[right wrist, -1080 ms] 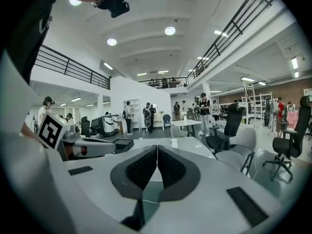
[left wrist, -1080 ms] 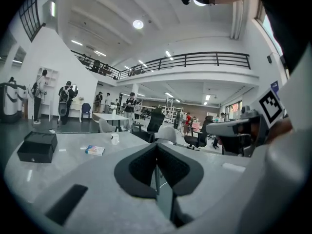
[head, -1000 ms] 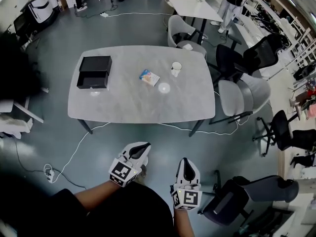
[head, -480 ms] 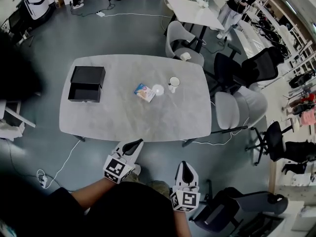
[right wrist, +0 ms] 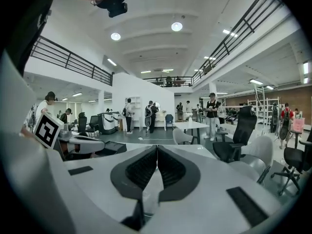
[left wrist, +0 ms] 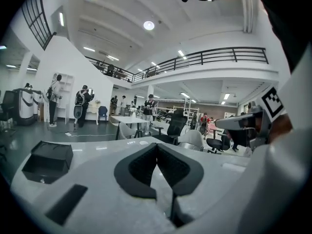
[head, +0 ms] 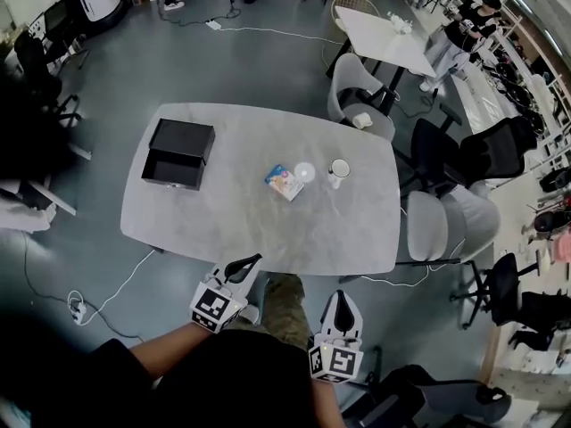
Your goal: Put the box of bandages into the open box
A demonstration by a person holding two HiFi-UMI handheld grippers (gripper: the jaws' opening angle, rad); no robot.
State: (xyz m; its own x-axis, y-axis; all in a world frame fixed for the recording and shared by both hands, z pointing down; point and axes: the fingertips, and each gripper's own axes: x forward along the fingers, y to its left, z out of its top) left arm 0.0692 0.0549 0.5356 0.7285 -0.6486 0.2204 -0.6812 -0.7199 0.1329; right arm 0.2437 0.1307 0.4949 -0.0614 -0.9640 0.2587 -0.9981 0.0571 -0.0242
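Observation:
The box of bandages [head: 285, 183], small and colourful, lies flat near the middle of the grey table [head: 232, 230]. The open black box [head: 178, 153] stands at the table's left end, also in the left gripper view [left wrist: 47, 161] at the lower left. My left gripper [head: 251, 262] hovers just short of the table's near edge, its jaws [left wrist: 156, 148] shut with nothing between them. My right gripper [head: 342, 298] hangs lower right of it, off the table, jaws [right wrist: 157, 150] shut and empty. Both grippers are far from the bandage box.
A white cup [head: 339, 169] and a small round white object [head: 304, 171] sit right of the bandage box. Office chairs [head: 451, 221] stand along the table's right side and far edge. A cable [head: 120, 283] runs over the floor at the left.
The view has moved closer to the table. Both grippers now sit nearer its front edge, the left one almost at it. Jaws stay shut.

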